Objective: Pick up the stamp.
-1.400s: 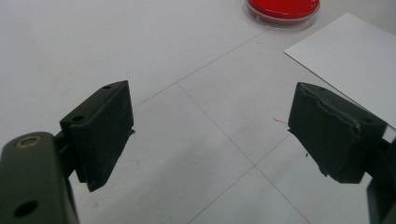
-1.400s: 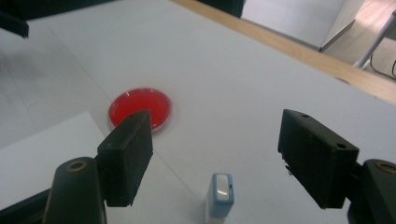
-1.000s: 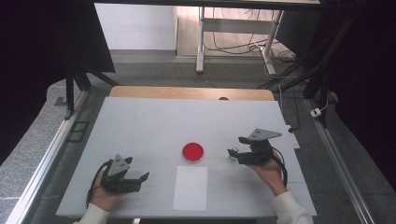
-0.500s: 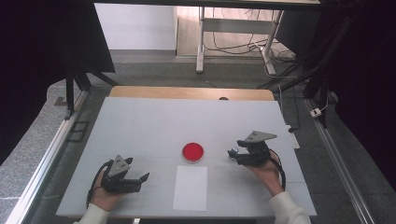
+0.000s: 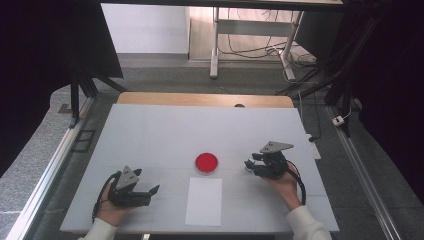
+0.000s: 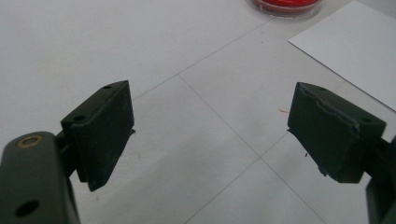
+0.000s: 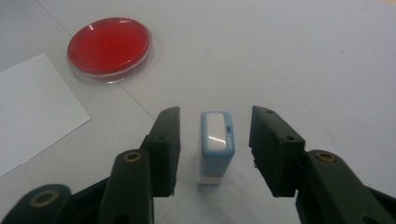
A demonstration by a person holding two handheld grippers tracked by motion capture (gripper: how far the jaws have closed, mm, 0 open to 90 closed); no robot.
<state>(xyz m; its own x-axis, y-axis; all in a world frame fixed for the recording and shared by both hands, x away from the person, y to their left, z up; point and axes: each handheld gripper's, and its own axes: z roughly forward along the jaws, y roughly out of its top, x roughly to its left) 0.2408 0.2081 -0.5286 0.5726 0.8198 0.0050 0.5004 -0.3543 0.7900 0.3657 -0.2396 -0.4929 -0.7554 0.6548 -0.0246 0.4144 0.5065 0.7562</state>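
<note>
Stamp point(image 7: 216, 147) is being straddled, untouched, by right hand-held gripper point(image 7: 216, 149), jaws just closing; off-centre closing could topple it.

Right gripper point(image 7: 212, 149) jaws narrower around the upright blue stamp point(image 7: 216, 144), not yet touching.

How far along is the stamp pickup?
Done: right gripper straddles the upright blue stamp. In hand: its jaws have just been closing, pads not yet touching. Left: grip, lift, red ink pad and white paper untouched. Left gripper open over table.
</note>
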